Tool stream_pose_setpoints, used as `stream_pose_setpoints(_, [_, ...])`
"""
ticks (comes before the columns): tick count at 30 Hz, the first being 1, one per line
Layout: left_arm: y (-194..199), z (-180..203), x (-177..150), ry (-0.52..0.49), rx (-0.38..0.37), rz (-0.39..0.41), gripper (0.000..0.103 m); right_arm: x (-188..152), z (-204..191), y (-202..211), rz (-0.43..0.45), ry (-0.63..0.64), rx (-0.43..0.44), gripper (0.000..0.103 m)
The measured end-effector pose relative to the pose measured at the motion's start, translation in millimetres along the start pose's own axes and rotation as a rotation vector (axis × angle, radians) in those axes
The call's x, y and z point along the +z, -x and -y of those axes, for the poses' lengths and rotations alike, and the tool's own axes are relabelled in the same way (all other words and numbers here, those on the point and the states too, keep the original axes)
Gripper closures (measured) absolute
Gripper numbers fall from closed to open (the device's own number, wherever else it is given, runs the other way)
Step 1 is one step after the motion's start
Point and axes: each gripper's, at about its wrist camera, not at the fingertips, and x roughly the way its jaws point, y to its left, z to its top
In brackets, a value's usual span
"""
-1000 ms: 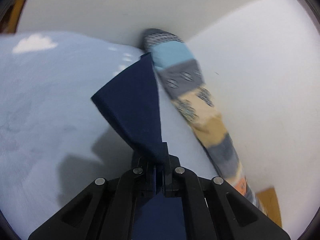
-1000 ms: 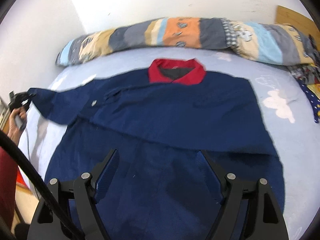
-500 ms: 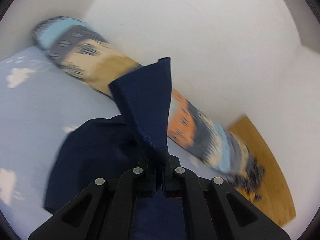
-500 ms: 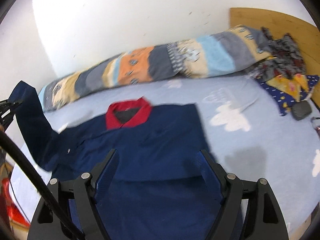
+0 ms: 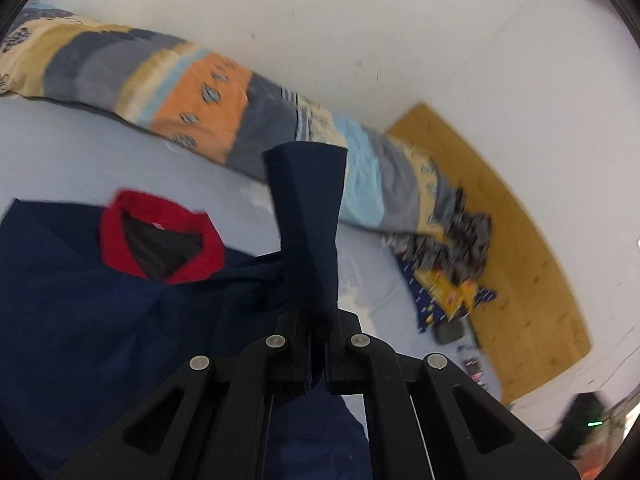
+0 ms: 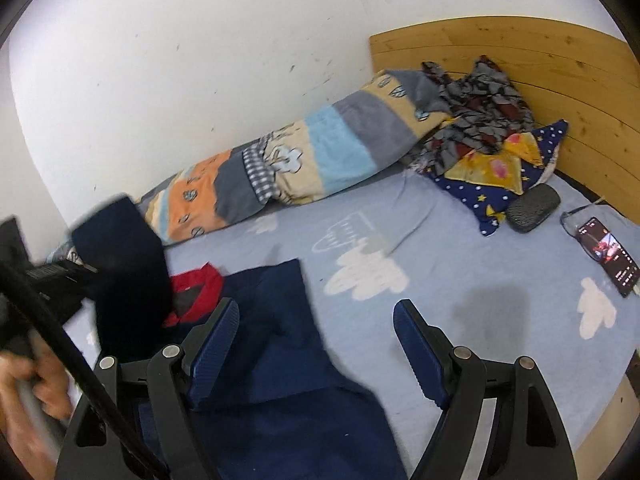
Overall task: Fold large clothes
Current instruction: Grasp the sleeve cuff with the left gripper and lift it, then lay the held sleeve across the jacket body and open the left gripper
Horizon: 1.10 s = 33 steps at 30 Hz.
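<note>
A pale blue bed (image 6: pixel 460 264) against a white wall carries my navy shirt (image 5: pixel 80 320), red collar (image 5: pixel 160 236) pointing toward the striped bolster (image 6: pixel 304 164). My left gripper (image 5: pixel 319 354) is clamped on its sleeve (image 5: pixel 308 216), which rises upright above the body. My right gripper (image 6: pixel 316 344) hovers spread apart, empty.

I am working in a home bedroom. Evidence: a bed with a light-blue cloud-print sheet (image 6: pixel 460 248), a wooden headboard (image 6: pixel 520 60), a long striped bolster pillow (image 6: pixel 312 152) against a white wall (image 6: pixel 180 60), loose clothes (image 6: pixel 476 108) and a phone (image 6: pixel 608 256).
</note>
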Motion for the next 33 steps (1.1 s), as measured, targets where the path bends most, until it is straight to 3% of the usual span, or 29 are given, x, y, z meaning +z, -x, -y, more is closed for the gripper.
stream_pose_setpoints(5, [-75.5, 5.5, -56.1, -0.013, 0.101, -0.107, 0.098, 4.1, 10.2, 1.5, 0.002, -0.015, -0.005, 0.019])
stream_pose_setpoints(7, [-98.9, 6.3, -73.3, -0.028, 0.191, -0.145, 0.085, 5.1, 11.6, -0.1, -0.001, -0.017, -0.007, 0.019])
stream_pose_setpoints(9, [-114.2, -1.5, -90.9, -0.033, 0.247, -0.192, 0.047, 5.9, 12.3, -2.3, -0.006, -0.020, -0.007, 0.019])
stream_pose_setpoints(11, [-114.8, -4.5, -100.7, -0.050, 0.264, -0.209, 0.039, 5.8, 12.9, -4.2, -0.010, -0.021, -0.008, 0.019])
stream_pose_setpoints(14, [-91.8, -1.8, -100.7, -0.085, 0.219, -0.209, 0.038, 7.0, 14.0, -4.5, -0.005, -0.025, -0.011, 0.019])
stream_pose_setpoints(16, [-70.6, -2.5, -93.2, -0.107, 0.203, -0.167, 0.033, 6.5, 12.2, -5.4, -0.008, -0.025, -0.005, 0.019])
stream_pose_setpoints(18, [-44.9, -6.3, -81.1, -0.150, 0.255, -0.105, 0.022, 4.6, 8.6, -7.6, -0.012, -0.022, -0.005, 0.019])
stream_pose_setpoints(23, [-14.1, -23.6, -59.3, -0.146, 0.223, -0.066, 0.022, 1.5, -1.9, -14.7, -0.022, -0.009, -0.001, 0.019])
stream_pose_setpoints(28, [-20.0, -32.4, -60.3, -0.132, 0.199, -0.047, 0.022, -0.3, -4.7, -17.4, -0.022, -0.005, -0.010, 0.019])
stream_pose_setpoints(31, [-51.6, -28.9, -77.0, -0.148, 0.207, -0.122, 0.022, -0.4, -3.7, -21.3, -0.035, -0.011, -0.012, 0.019])
stream_pose_setpoints(33, [-79.6, -24.9, -96.0, -0.214, 0.289, -0.181, 0.022, -1.7, -4.9, -25.1, -0.052, -0.008, -0.008, 0.019])
